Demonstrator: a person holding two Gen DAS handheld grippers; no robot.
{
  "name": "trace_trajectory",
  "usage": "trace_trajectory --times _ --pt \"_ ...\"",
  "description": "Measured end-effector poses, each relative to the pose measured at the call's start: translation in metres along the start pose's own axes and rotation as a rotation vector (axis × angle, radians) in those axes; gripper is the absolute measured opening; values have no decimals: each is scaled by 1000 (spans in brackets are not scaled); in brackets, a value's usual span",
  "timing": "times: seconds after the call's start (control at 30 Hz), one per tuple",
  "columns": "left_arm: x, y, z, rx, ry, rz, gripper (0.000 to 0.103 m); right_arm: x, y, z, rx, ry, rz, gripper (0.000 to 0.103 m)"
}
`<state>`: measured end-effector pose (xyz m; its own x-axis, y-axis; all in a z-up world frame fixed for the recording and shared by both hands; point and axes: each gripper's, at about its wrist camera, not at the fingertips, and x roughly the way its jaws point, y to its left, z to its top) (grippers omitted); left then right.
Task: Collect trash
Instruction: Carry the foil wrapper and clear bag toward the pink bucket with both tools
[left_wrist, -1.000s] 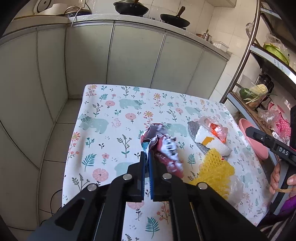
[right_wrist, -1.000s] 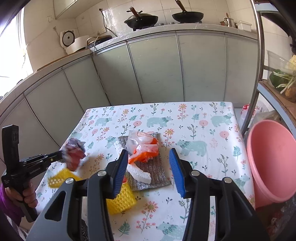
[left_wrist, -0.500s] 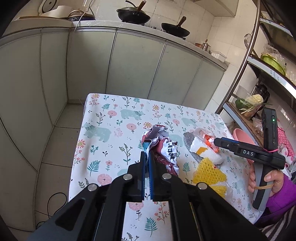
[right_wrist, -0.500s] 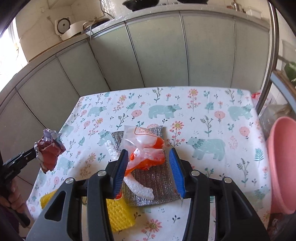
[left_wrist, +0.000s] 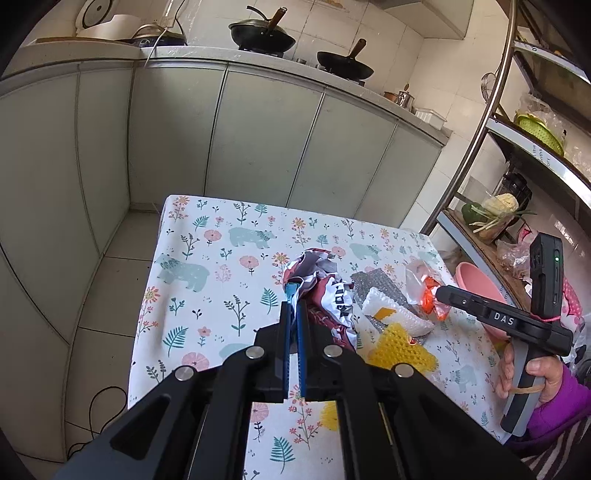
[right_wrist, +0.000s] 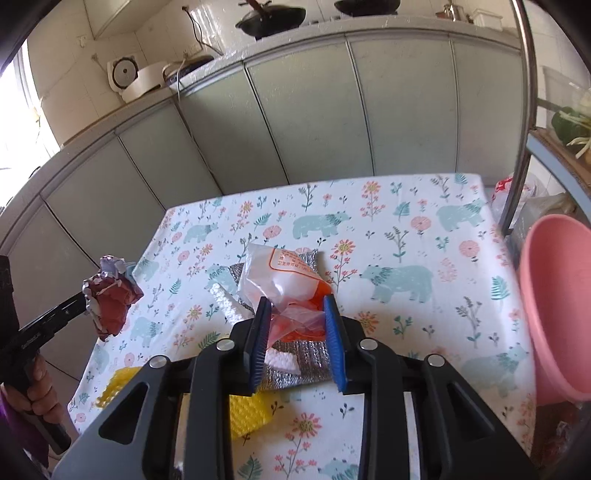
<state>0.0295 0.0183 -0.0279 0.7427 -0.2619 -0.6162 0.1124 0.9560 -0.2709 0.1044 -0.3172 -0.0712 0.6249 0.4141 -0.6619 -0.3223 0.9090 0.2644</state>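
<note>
Two grippers show over your flowered table, and the bigger change since a second ago is on your right: the right gripper has come down and forward over the silver sheet, and its jaws have just been closing, so the blue pads now flank the clear and orange plastic bag where before they stood wide and short of it. The bag sits between the pads and looks touched on both sides, though you cannot tell how firmly it is squeezed. Your left gripper has barely shifted; its pads are together, pinching an edge of the crumpled red and white wrapper, held up off the cloth. White foam and yellow netting lie by the sheet, and the pink basin stands at the table's right edge.
</note>
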Motion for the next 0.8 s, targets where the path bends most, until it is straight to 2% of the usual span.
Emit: trace_trajectory --times 0.2,0.53,0.8 --pt "-10 -18 7 27 -28 -25 2 -50 -6 -10 14 -76 -24 29" --pt "-20 -74 20 87 -70 -124 2 -108 -25 -27 56 -173 -81 29" --pt "-3 -127 26 126 -39 -228 2 -137 -59 -44 126 -225 -147 29"
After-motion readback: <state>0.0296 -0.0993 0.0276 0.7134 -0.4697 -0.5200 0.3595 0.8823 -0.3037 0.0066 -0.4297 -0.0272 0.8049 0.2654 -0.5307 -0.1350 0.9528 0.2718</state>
